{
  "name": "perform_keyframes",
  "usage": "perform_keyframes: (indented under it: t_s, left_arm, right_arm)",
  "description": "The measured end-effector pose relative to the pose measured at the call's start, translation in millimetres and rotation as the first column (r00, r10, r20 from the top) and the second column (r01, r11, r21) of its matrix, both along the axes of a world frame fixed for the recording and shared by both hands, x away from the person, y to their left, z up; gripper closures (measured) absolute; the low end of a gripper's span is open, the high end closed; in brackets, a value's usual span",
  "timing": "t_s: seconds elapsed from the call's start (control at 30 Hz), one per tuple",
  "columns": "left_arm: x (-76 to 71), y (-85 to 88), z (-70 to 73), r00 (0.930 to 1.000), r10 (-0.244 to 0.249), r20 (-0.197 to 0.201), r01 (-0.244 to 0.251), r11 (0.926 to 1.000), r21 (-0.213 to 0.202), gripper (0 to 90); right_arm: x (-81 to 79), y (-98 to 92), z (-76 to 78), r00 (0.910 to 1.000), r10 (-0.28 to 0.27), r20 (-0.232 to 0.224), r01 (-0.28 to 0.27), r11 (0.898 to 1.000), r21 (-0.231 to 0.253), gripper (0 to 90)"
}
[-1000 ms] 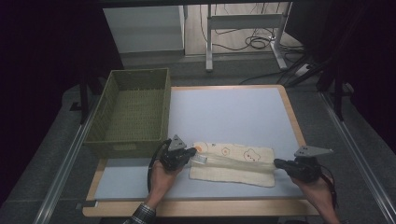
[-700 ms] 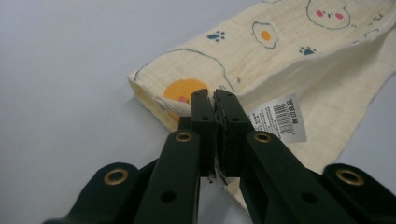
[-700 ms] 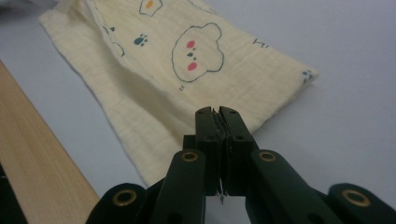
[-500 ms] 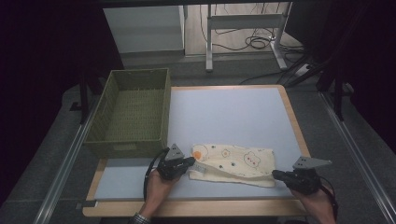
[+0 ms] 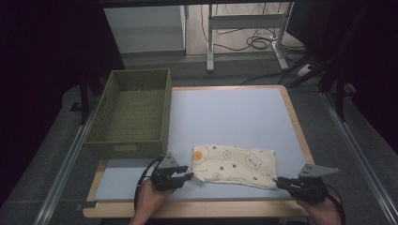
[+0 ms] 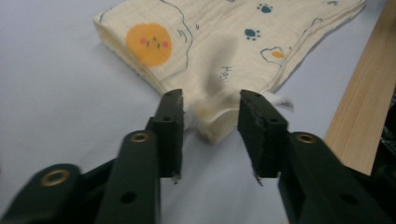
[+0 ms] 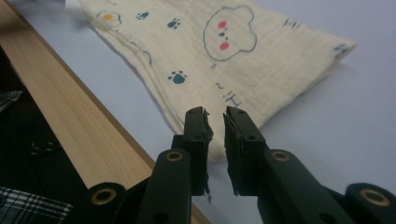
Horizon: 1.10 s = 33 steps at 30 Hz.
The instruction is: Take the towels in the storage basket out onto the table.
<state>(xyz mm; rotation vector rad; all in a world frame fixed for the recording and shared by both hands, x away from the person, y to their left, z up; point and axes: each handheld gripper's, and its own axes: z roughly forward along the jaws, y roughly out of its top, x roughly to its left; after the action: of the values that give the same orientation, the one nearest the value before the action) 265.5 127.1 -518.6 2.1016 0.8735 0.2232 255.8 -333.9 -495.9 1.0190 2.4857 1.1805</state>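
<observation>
Folded cloth (image 5: 234,165) lying long axis left-right between left tongs (image 6: 211,122) and right tongs (image 7: 215,122), both just opened off its near corners (nothing gripped).

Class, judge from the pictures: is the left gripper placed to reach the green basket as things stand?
Probably yes. The left gripper sits just in front of the basket, with bare table between them. Its jaws have just been opening off the cloth corner, so nothing is clamped.
</observation>
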Motion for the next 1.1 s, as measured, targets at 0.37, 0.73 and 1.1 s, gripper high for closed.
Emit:
perform_keyframes:
  t_s: [0.37, 0.73, 1.1]
  left_arm:
    - [12.4, 3.0, 9.3, 0.9981, 0.056, -0.027, -0.056, 0.9982, 0.023, 47.7]
    - [31.8, -6.3, 14.6, 0.9948, 0.087, -0.054, -0.085, 0.9959, 0.029, 40.6]
    - [38.1, -2.0, 16.8, 0.9922, 0.111, -0.058, -0.109, 0.9934, 0.036, 37.5]
  right_arm:
    - [32.1, -6.2, 1.5, 0.9977, -0.067, 0.01, 0.067, 0.998, -0.004, 73.0]
    - [94.1, 6.3, -0.9, 0.9852, -0.169, 0.031, 0.17, 0.985, -0.033, 72.3]
    - [116.1, 21.0, -13.7, 0.9871, -0.16, -0.004, 0.158, 0.975, -0.159, 87.5]
